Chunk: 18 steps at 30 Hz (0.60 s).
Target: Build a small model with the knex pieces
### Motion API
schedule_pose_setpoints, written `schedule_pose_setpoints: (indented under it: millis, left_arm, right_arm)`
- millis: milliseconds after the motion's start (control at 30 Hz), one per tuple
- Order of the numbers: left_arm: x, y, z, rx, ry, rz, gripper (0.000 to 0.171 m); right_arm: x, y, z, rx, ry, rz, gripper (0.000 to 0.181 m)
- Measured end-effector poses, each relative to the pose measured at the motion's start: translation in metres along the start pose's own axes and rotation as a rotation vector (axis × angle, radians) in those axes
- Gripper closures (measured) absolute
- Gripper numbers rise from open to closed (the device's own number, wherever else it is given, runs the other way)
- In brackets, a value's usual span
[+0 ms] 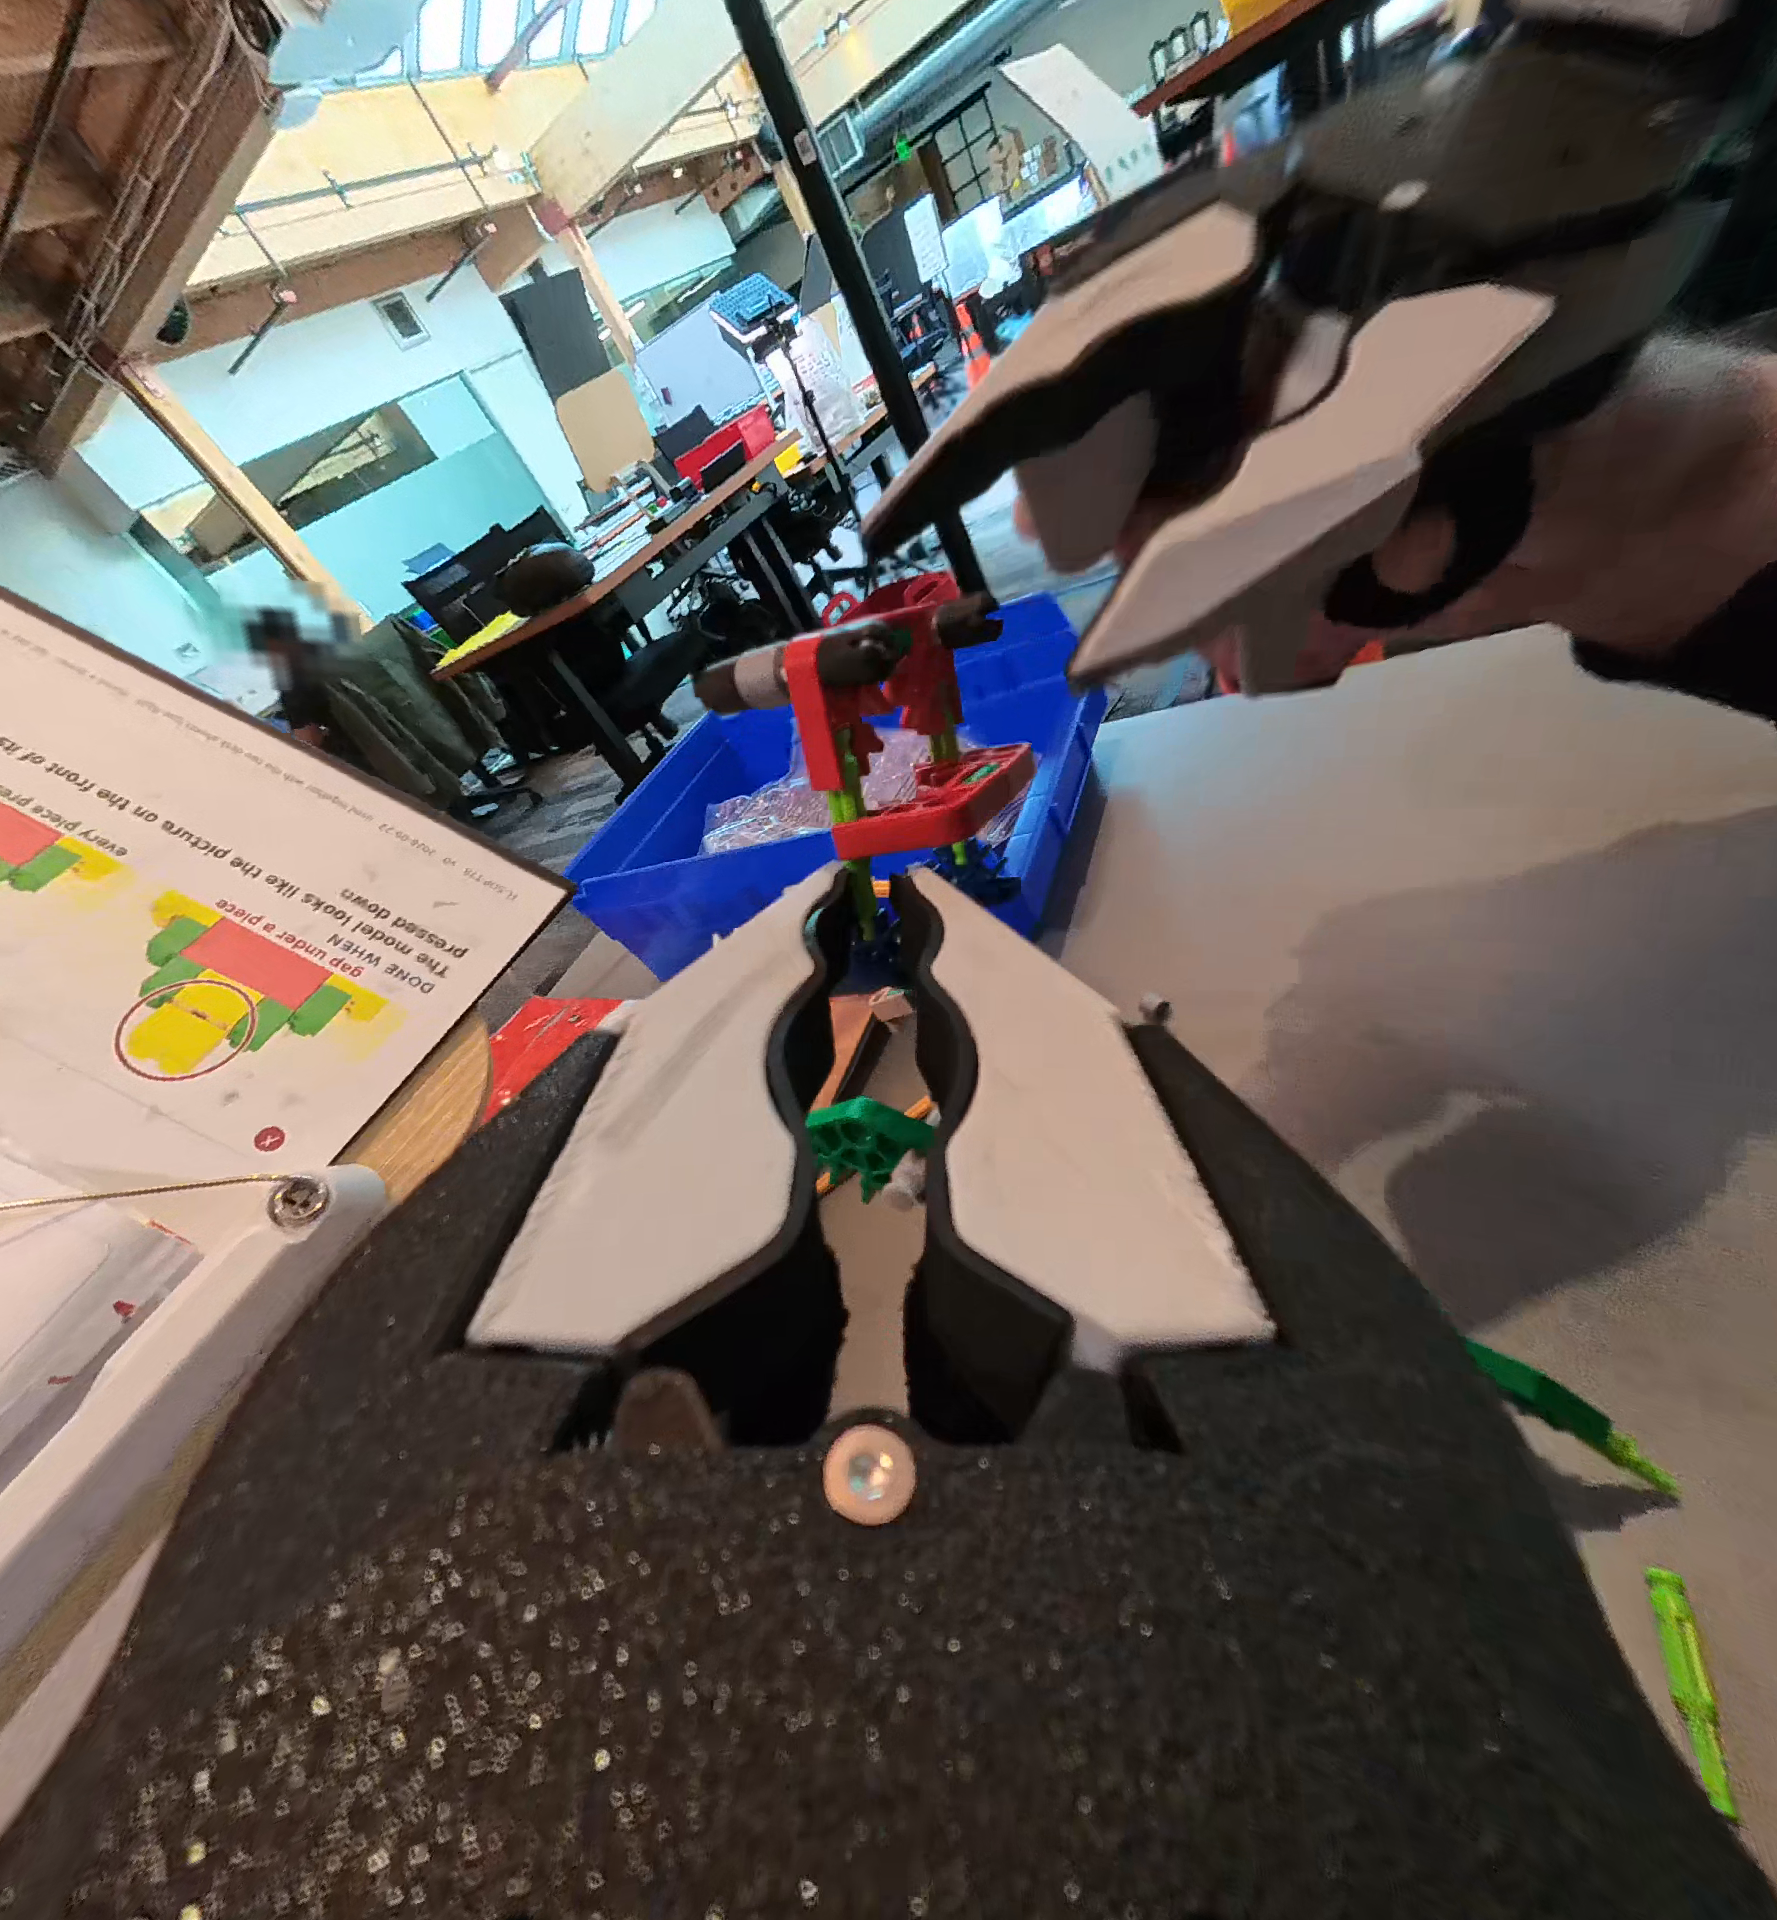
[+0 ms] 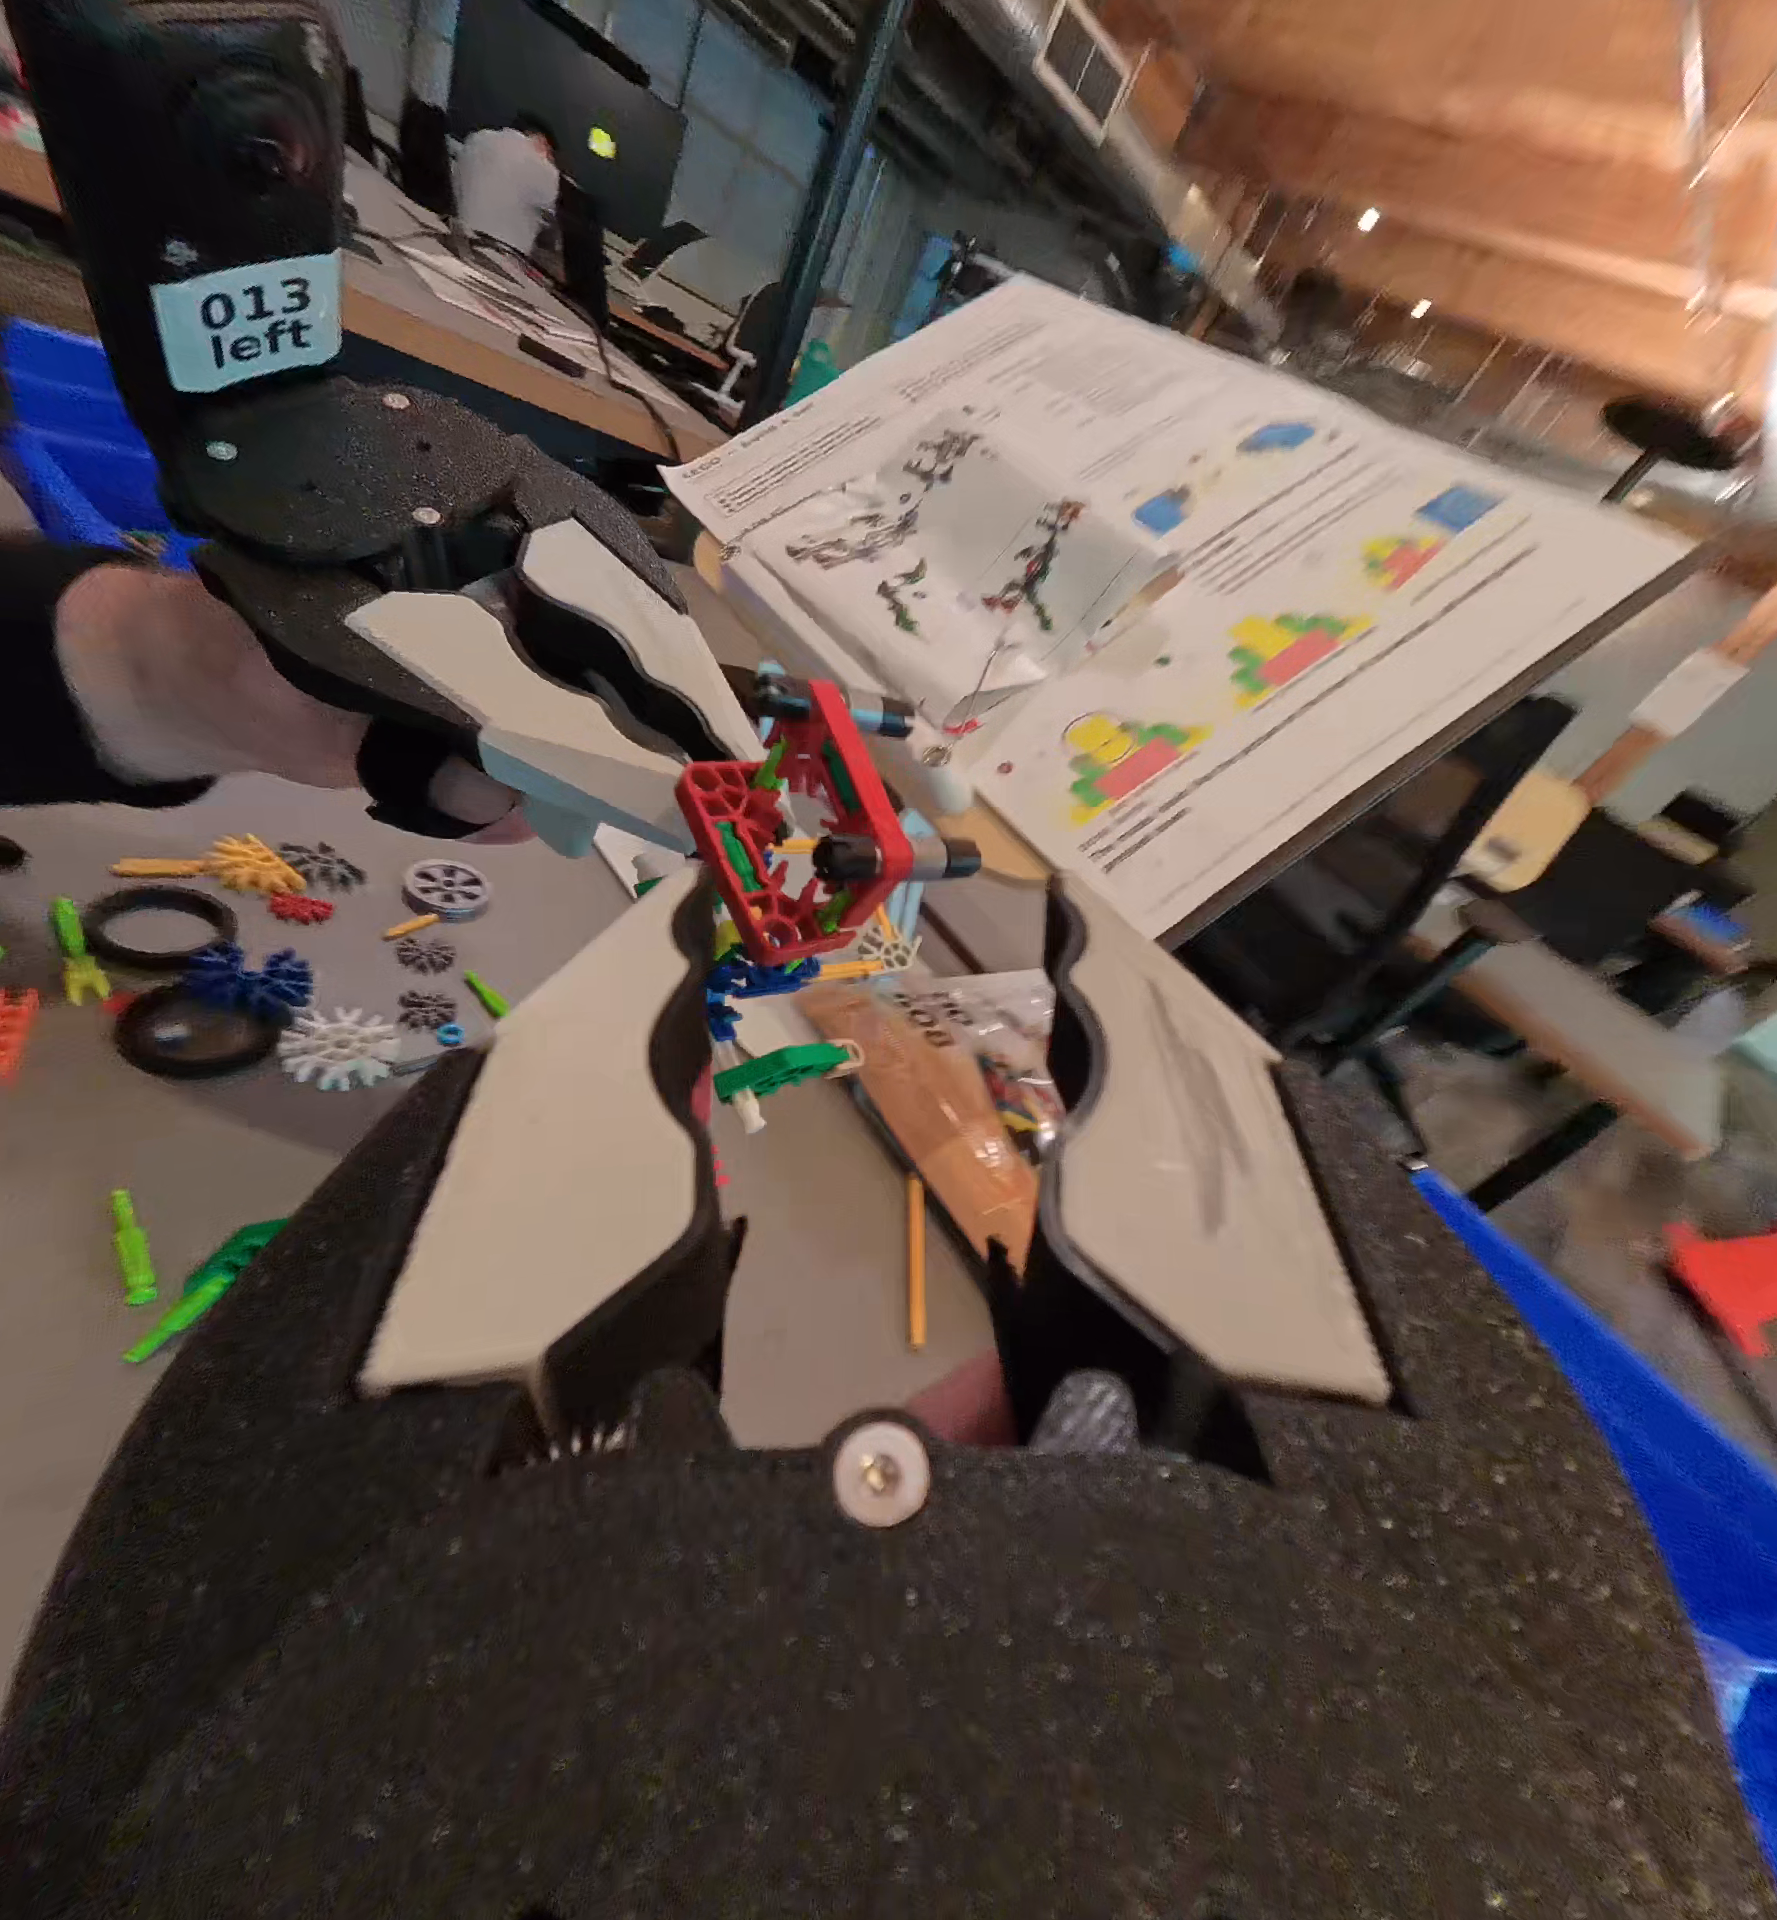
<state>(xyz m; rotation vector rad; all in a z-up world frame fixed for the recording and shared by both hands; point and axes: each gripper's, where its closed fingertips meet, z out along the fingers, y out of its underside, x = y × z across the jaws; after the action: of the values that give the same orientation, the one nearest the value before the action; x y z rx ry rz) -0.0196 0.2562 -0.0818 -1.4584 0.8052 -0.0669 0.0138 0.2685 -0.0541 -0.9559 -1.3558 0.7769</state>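
A small construction-toy model (image 1: 905,748) of red panels, green rods, blue connectors and grey-black axle ends is held up in the air. My left gripper (image 1: 868,883) is shut on its lower end, at a green rod and blue connector. In the right wrist view the left gripper (image 2: 723,795) comes in from the upper left and holds the model (image 2: 801,821). My right gripper (image 2: 879,888) is open, its fingers either side of and just below the model, touching nothing. In the left wrist view the right gripper (image 1: 967,603) hovers open just right of the model's top.
Loose toy parts lie on the grey table (image 2: 32,1247): black tyres (image 2: 162,925), a grey wheel (image 2: 445,886), snowflake connectors (image 2: 338,1044), green rods (image 1: 1684,1683). A bag of parts (image 2: 967,1060) lies below the model. A blue bin (image 1: 655,831) stands behind. An instruction sheet (image 1: 188,883) sits tilted on a stand. About 5 centimeters separates my left fingertips from my right. The grey wheel (image 2: 445,886) is about equally far from each gripper, around 30 centimeters.
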Motion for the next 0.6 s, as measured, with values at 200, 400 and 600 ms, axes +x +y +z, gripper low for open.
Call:
schedule_pose_setpoints:
  millis: [200,400,600]
  left_arm:
    - [0.010,-0.006,-0.002,0.084,0.091,-0.066,0.167]
    - [0.018,-0.001,0.002,0.089,0.149,-0.126,0.165]
    - [0.021,0.002,-0.001,0.091,0.231,-0.286,0.158]
  right_arm:
    - [-0.023,0.011,0.022,0.015,-0.154,0.119,0.116]
    - [-0.035,0.010,0.028,0.035,-0.200,0.137,0.147]
    - [-0.039,0.008,0.029,0.048,-0.218,0.132,0.152]
